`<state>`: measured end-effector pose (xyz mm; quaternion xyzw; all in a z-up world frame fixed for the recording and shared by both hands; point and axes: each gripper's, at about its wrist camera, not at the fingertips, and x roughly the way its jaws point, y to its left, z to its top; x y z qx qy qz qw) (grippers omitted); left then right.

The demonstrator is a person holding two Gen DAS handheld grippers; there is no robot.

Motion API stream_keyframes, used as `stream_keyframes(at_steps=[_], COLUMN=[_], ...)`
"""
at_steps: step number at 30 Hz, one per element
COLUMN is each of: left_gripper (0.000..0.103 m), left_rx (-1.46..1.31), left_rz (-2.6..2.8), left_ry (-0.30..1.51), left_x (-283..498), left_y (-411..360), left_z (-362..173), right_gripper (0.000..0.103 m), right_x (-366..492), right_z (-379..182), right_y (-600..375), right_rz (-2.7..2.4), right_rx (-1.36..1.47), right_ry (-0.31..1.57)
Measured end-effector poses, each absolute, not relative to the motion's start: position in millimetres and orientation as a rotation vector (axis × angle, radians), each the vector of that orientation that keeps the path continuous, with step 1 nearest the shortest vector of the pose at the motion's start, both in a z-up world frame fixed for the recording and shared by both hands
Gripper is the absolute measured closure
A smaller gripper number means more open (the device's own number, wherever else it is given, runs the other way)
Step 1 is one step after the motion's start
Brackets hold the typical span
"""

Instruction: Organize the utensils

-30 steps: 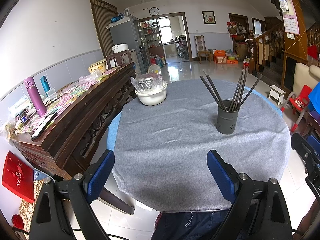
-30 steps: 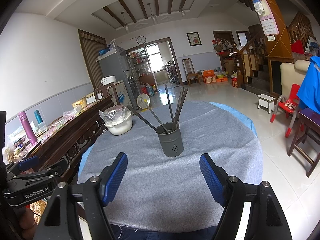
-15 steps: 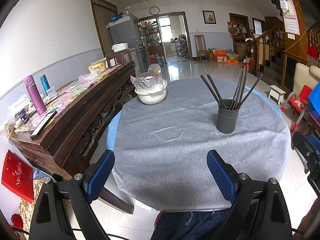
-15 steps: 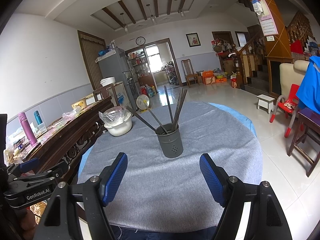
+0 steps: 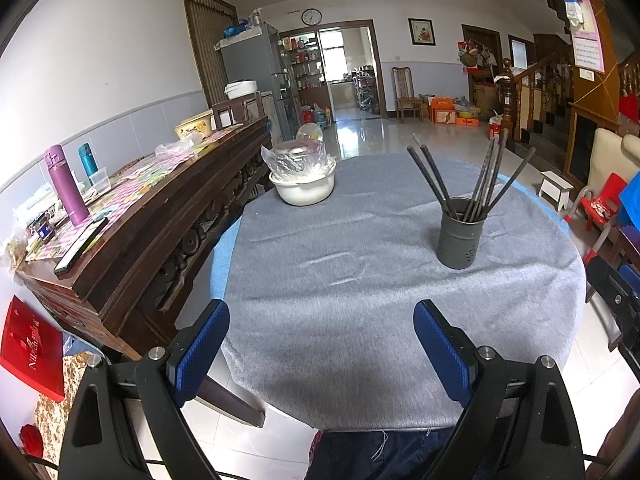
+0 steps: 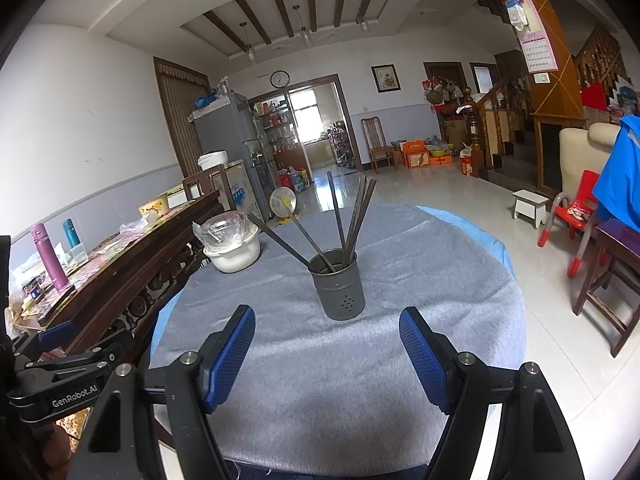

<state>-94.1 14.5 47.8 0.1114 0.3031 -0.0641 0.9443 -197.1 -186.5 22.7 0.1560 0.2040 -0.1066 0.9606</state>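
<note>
Tabletop (image 5: 360,320): round, under a grey cloth; blue edge shows at left and far right.
Utensil holder (image 6: 338,286): grey metal cup, upright, right of centre on the cloth.
Utensils (image 6: 352,220): dark sticks, likely chopsticks, fanned out of the holder.
White bowl (image 5: 303,188): far left on the cloth, crumpled clear plastic on top, well apart from the holder.
Left gripper (image 5: 320,344): fingers spread wide, nothing between them, over the near edge.
Right gripper (image 6: 326,354): fingers apart and empty, holder just beyond, clear path.
Sideboard (image 5: 152,216): dark wood, left of tabletop, cluttered; purple flask (image 5: 66,186) upright.
</note>
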Motion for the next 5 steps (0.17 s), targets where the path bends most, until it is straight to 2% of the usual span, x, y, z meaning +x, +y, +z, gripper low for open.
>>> stream_keyframes(at_steps=[5], left_gripper=[0.010], left_rx=[0.220], left_rz=[-0.135], left_ry=[0.650], left_x=[-75], left_y=[11], left_z=[37], right_gripper=[0.025], right_x=[-176], right_z=[13], right_y=[-197], right_rz=[-0.229], right_rx=[0.319], right_ry=[0.442])
